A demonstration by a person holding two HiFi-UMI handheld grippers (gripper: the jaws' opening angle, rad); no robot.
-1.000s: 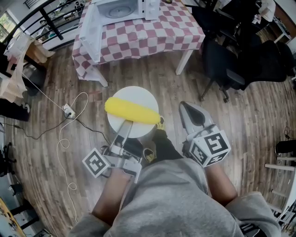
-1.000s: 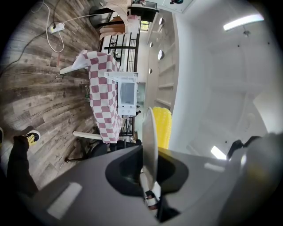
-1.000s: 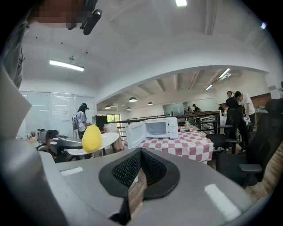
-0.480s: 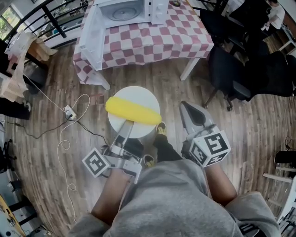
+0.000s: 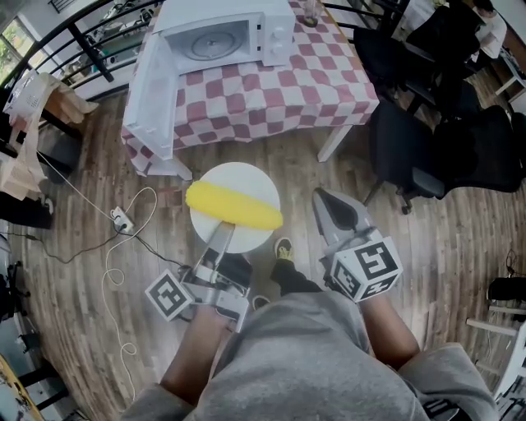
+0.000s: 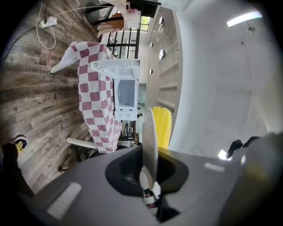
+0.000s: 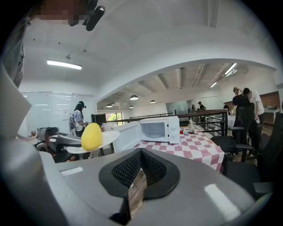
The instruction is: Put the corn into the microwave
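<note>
A yellow corn cob [image 5: 234,205] lies on a round white plate [image 5: 238,171]. My left gripper [image 5: 223,227] is shut on the plate's near rim and holds it level above the wooden floor. In the left gripper view the plate edge [image 6: 150,132] runs between the jaws, with the corn [image 6: 162,126] behind it. My right gripper [image 5: 325,197] is beside the plate on the right, shut and empty. Ahead, the white microwave [image 5: 223,34] stands on the checkered table [image 5: 279,82] with its door [image 5: 156,86] swung open to the left. The right gripper view shows the corn [image 7: 91,136] and microwave [image 7: 159,129].
Black office chairs [image 5: 427,140] stand to the right of the table. A power strip [image 5: 122,220] with white cable lies on the floor at left. A glass [image 5: 310,11] sits beside the microwave. People stand in the background [image 7: 79,118].
Both grippers and the plate with the corn have moved forward toward the table. The microwave and table now sit lower and nearer in the head view.
</note>
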